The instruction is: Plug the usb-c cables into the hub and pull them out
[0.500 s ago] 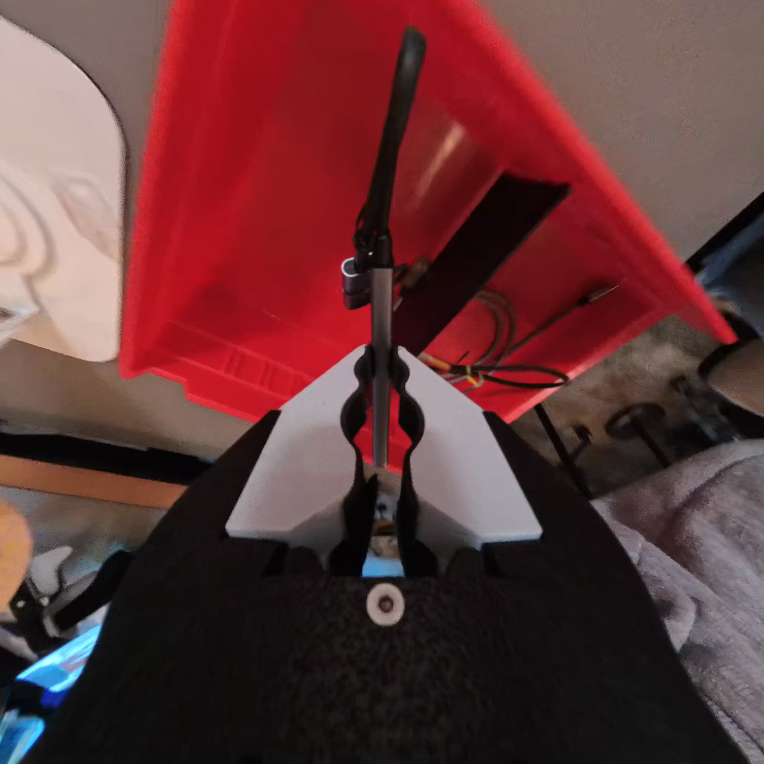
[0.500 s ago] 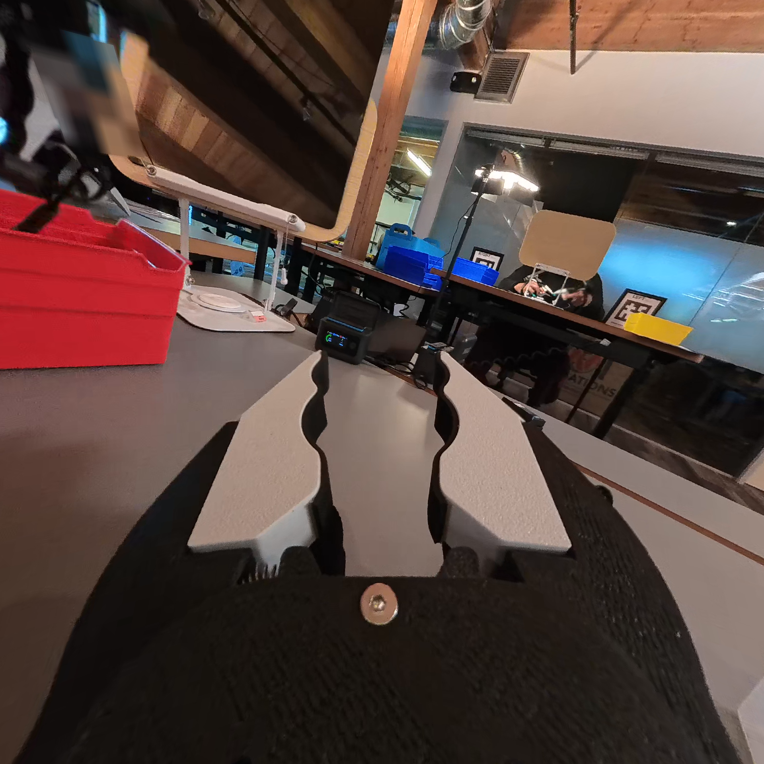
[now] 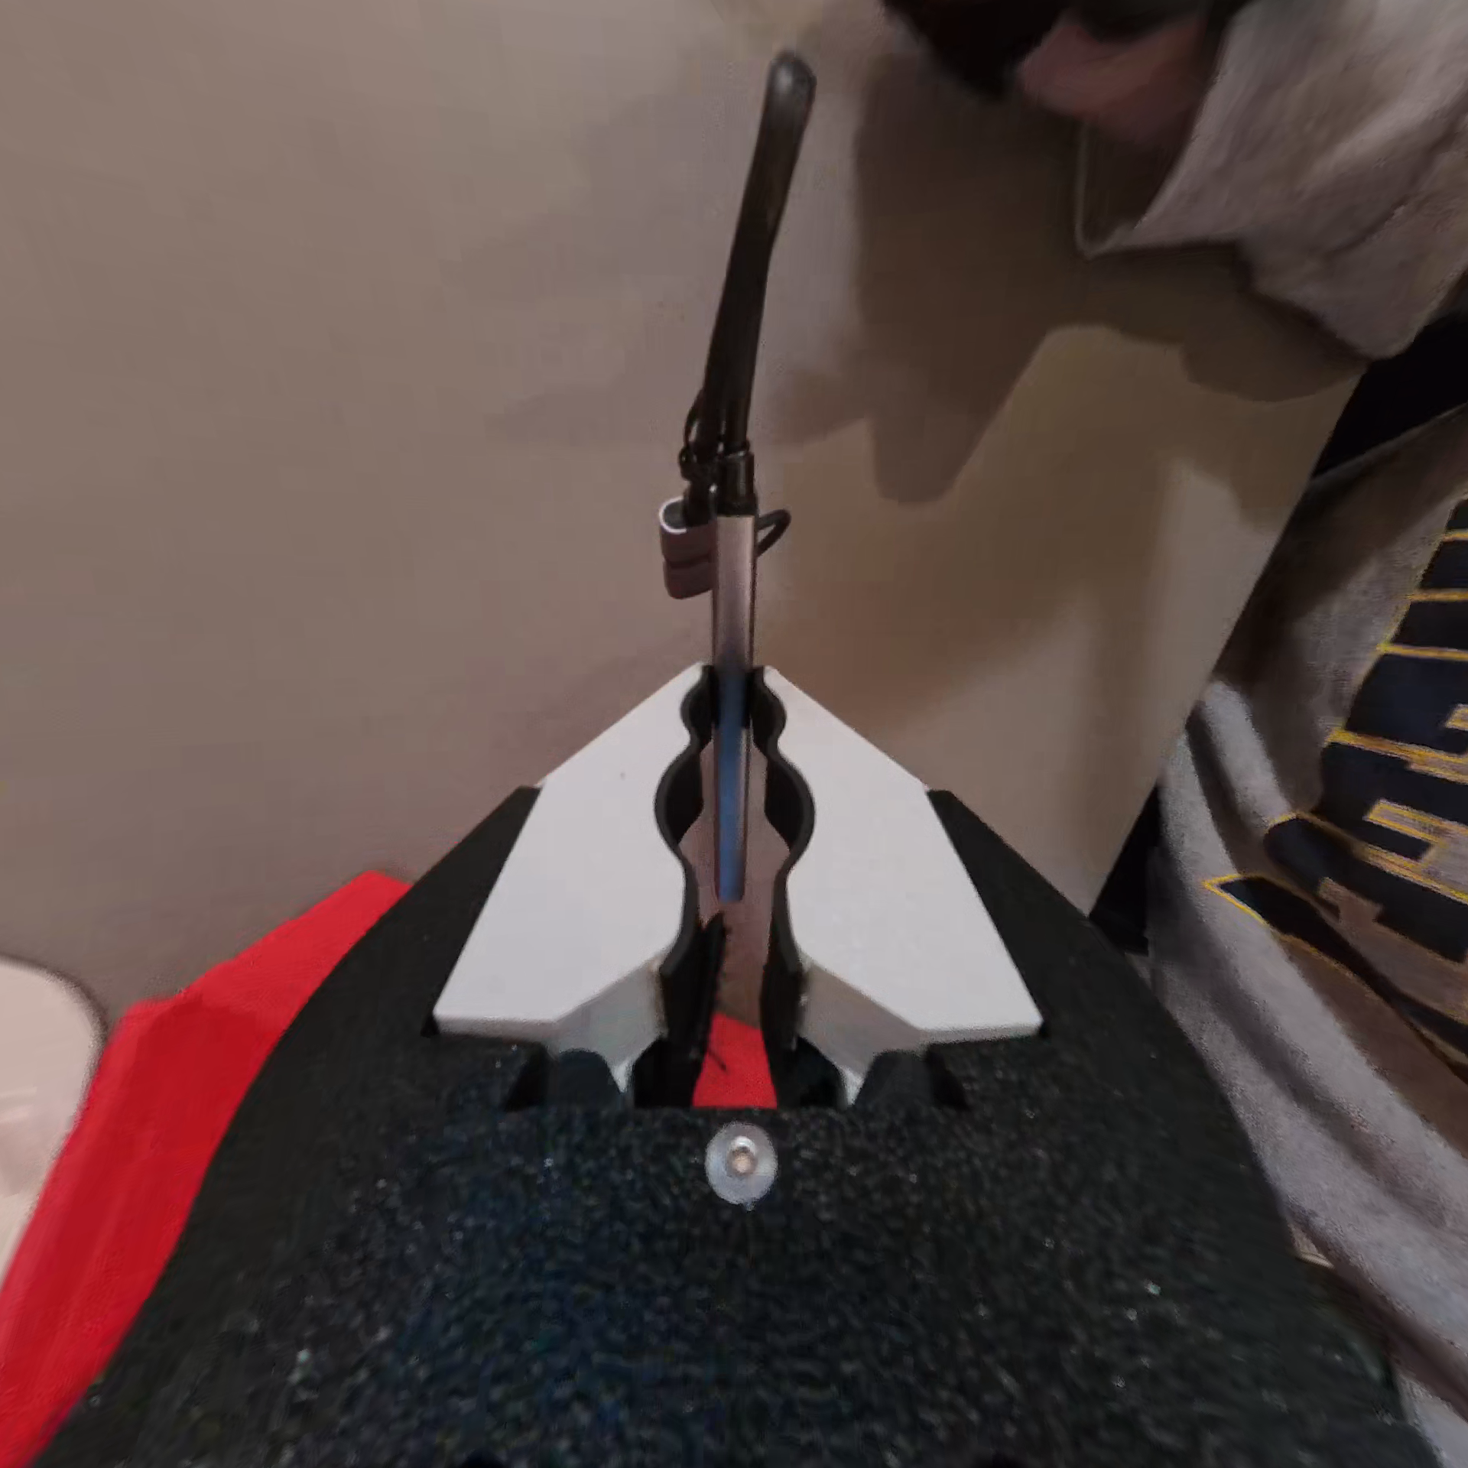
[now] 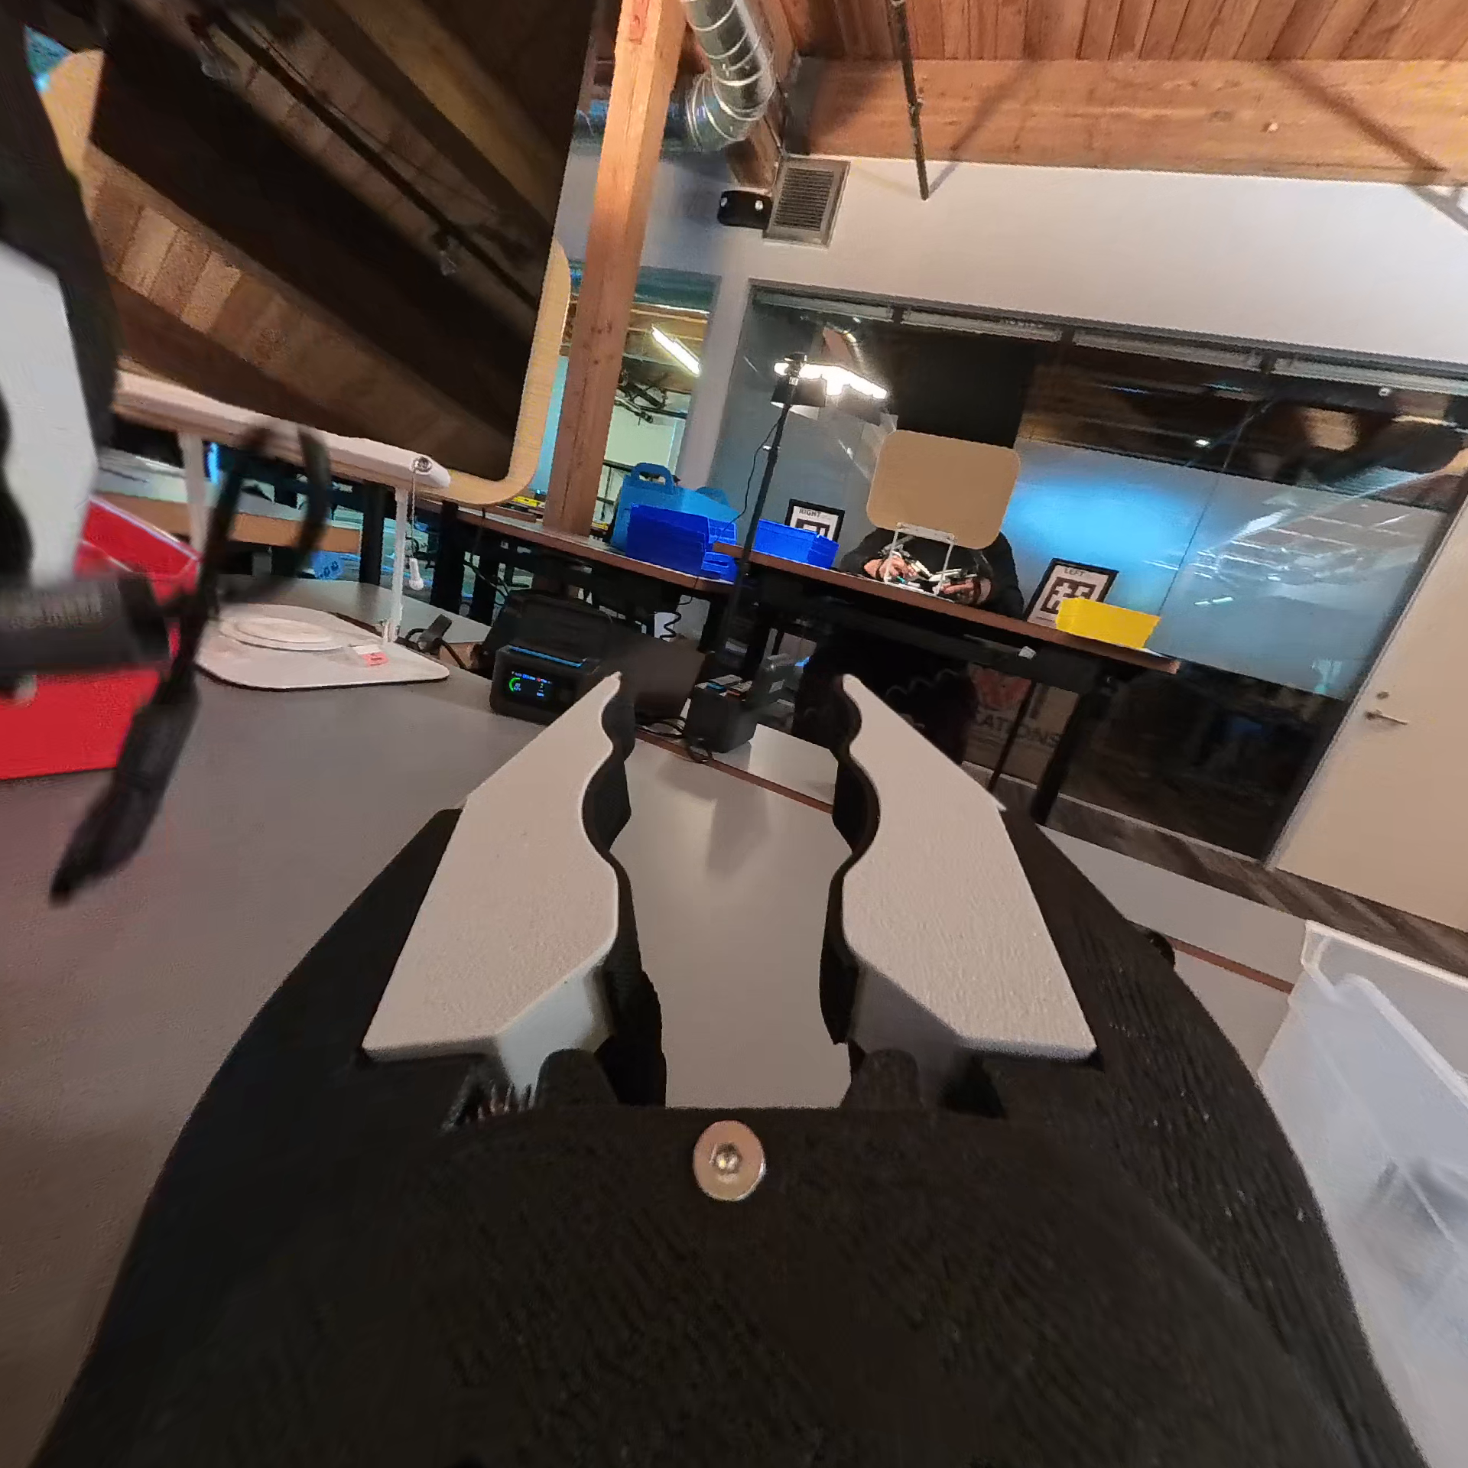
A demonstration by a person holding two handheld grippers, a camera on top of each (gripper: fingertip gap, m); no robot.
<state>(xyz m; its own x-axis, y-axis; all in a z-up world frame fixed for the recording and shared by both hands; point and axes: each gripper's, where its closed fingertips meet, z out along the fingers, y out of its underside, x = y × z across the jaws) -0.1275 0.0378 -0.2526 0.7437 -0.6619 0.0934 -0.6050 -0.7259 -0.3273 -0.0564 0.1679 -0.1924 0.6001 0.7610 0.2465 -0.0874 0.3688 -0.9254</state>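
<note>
The hub (image 3: pixel 732 604) stands edge-on between the left tool's (image 3: pixel 732 675) fingers, above the table (image 3: pixel 318 397).

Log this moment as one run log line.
left gripper: shut on thin silver hub, edge-on, black cable attached | right gripper: open, empty, above grey table

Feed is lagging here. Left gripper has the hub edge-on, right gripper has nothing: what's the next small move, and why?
Probably lower the hub onto the grey table: the left gripper pinches it in mid-air with its black cable dangling, while the right gripper hangs open, holding no plug.
</note>
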